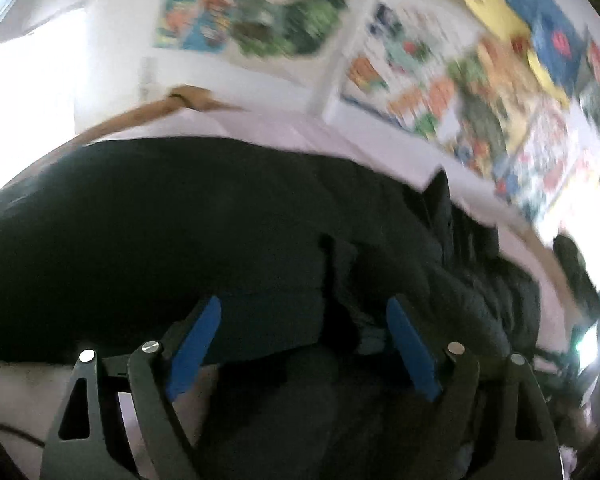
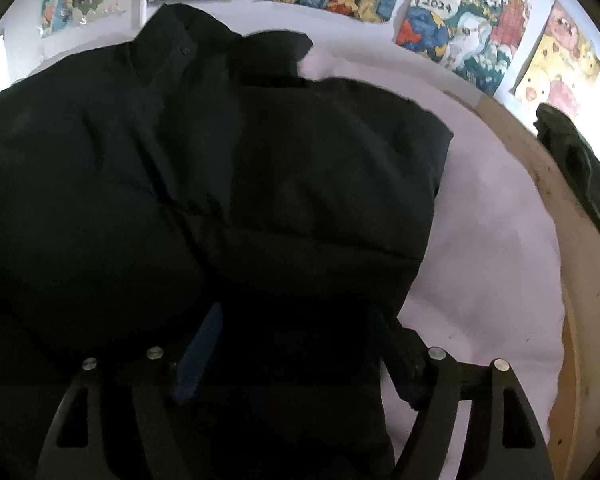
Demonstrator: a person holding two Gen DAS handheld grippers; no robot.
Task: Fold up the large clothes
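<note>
Left gripper (image 1: 304, 344), seen from its own wrist camera: blue pads (image 1: 194, 350) spread wide, nothing pinched between them. Black puffer jacket (image 1: 180, 232) lies just ahead of and beneath the fingertips, spilling across the pale pink sheet (image 1: 300, 136). Whether the tips touch the fabric, cannot tell; the view is smeared with motion blur. Colourful posters (image 1: 256, 8) on the white wall behind. Wooden bed edge (image 1: 140, 114) shows at the left.

Right gripper (image 2: 296, 354), from its wrist camera: jaws also stand wide apart, straddling the jacket's near hem. Dark fabric fills the gap between the fingers, but the pads do not visibly press on it. Jacket (image 2: 180, 180) runs away from the gripper, collar (image 2: 180, 40) at the far end near the wall. Pink sheet (image 2: 492, 220) bare to the right, wooden rim (image 2: 580, 280) beyond it.
</note>
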